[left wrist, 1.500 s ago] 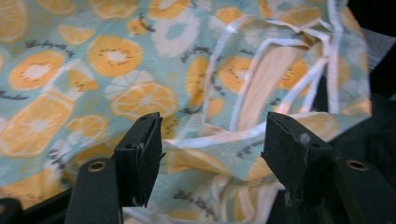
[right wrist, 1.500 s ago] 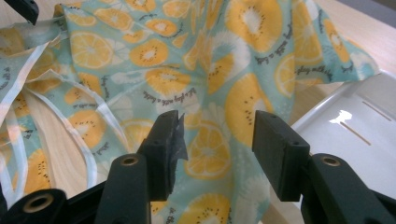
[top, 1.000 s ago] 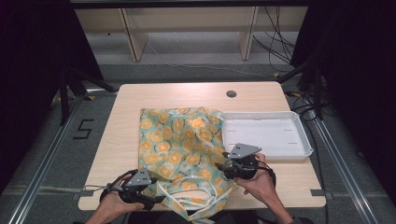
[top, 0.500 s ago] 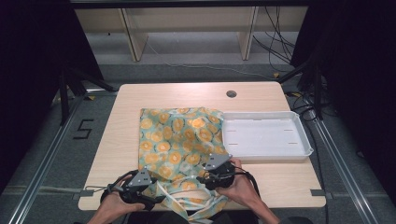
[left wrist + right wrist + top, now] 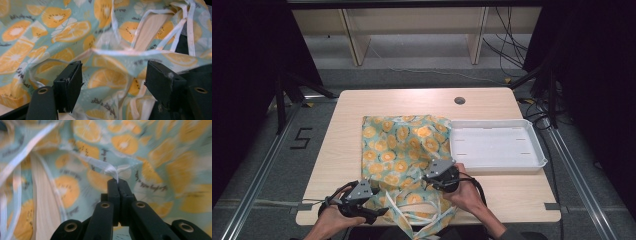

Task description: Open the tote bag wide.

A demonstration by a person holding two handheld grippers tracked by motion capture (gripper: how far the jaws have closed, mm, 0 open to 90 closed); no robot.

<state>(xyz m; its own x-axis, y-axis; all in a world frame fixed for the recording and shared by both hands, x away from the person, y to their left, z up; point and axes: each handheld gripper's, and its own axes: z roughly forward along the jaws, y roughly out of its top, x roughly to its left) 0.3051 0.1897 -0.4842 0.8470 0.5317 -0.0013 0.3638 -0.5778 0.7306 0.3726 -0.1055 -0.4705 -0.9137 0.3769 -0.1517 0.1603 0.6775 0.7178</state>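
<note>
Since a second ago the right hand-held gripper [image 5: 430, 178] slid away from the white tray [image 5: 539, 155] and in over the fruit-print cloth bag [image 5: 404, 145], which lies beside the tray on the tabletop [image 5: 332, 160]. Its jaws just closed and now pinch a bit of white trim. Left hand-held gripper [image 5: 112, 77] sits wide open around a fold, gripping nothing. Honestly that pinch looks tiny, so one tug could pop it free.

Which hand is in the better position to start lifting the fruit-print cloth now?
Right. The right tool is already shut on a white-trimmed edge of the cloth, while the left tool stands open with fabric between its jaws, not pinched.
</note>
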